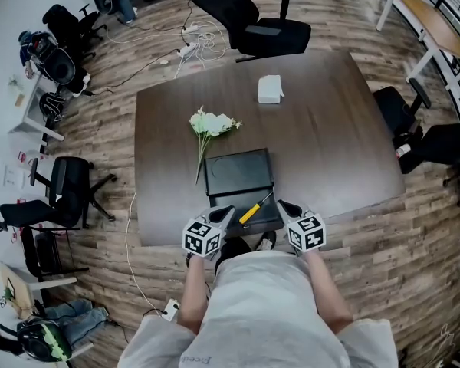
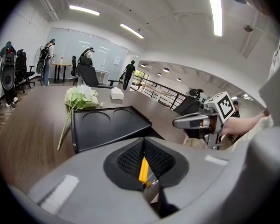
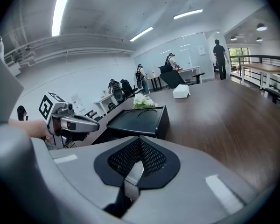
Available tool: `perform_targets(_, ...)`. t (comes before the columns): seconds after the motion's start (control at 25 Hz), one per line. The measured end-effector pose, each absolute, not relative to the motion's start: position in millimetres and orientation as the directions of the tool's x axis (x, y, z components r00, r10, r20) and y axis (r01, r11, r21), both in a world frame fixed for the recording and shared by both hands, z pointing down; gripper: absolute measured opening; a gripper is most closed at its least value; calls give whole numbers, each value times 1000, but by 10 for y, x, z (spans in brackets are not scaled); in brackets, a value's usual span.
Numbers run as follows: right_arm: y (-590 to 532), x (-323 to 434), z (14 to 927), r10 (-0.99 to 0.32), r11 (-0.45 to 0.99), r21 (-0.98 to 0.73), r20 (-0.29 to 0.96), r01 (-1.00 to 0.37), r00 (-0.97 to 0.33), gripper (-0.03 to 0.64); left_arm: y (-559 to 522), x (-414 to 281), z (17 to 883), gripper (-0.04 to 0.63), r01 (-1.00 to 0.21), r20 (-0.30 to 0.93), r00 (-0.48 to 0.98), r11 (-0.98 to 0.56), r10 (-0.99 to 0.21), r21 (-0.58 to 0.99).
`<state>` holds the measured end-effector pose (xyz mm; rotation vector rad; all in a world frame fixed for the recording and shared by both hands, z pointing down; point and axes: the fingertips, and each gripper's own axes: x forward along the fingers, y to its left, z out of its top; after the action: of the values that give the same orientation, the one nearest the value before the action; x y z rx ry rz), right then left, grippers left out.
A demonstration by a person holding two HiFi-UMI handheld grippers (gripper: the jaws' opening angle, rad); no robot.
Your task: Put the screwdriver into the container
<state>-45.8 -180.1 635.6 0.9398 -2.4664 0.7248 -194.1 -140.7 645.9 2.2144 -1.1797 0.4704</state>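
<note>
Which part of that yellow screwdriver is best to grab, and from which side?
Grip the screwdriver by its yellow handle, coming from the near-left end. The handle is the thick part, and the tool slants with its thin shaft pointing away to the right, at the container's near edge. The left gripper is at that end: yellow shows between its closed fingers.

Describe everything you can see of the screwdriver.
The screwdriver has a yellow handle, plastic by its look, and a thin shaft. It is slanted, with the shaft pointing away and to the right, over the near edge of the black container. The left gripper has its jaws shut on the handle. The tip is too small to make out.
</note>
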Motion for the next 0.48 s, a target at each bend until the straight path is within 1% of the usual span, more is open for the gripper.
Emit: perform_targets(0.48,-1792,-492,6381,-486,627,-340,532,-701,-693,0,-1347,-1979,6509,55,-835,573,548,-441,-610,329)
